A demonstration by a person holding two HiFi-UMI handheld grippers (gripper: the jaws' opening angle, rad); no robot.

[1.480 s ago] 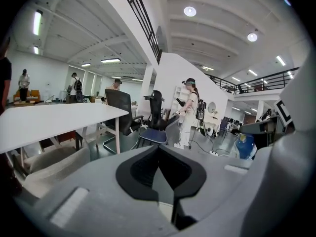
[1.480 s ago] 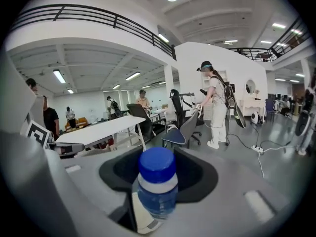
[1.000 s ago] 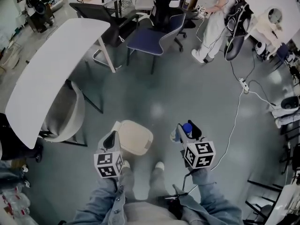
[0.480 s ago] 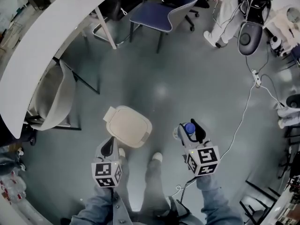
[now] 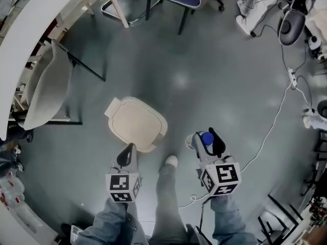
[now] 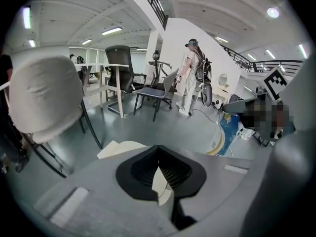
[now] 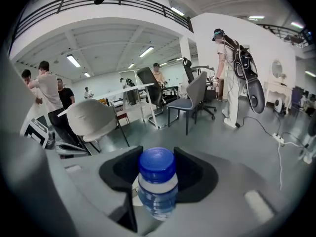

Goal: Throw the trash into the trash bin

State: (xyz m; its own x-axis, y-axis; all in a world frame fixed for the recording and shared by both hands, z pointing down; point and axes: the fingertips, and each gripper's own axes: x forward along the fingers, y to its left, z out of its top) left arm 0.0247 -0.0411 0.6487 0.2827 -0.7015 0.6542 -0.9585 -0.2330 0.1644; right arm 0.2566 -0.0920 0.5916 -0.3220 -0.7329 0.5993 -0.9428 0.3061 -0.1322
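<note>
The carry is all but done. The right gripper (image 5: 206, 140) is clenched on the bottle (image 7: 157, 184), blue cap up. The bin (image 6: 118, 149) stands on the floor (image 5: 204, 75) at about 10 o'clock from it in the head view. The left gripper (image 5: 127, 154) sits just at the bin's 6 o'clock edge, its jaws drawn together with nothing gripped.

The lid (image 5: 138, 122) is down, so the drop cannot happen yet, by my reading. The next move calls for getting it open. The free left gripper could catch its edge, or the shoe (image 5: 171, 161) at the bin's 5 o'clock could work a pedal, if there is one. Then the bottle goes over the opening and the right jaws let go.

The lid hides the bin's body, and I cannot tell whether it has a pedal or a handle. The jaws hide most of the bottle. A pale sliver behind the left jaws is probably the lid.
</note>
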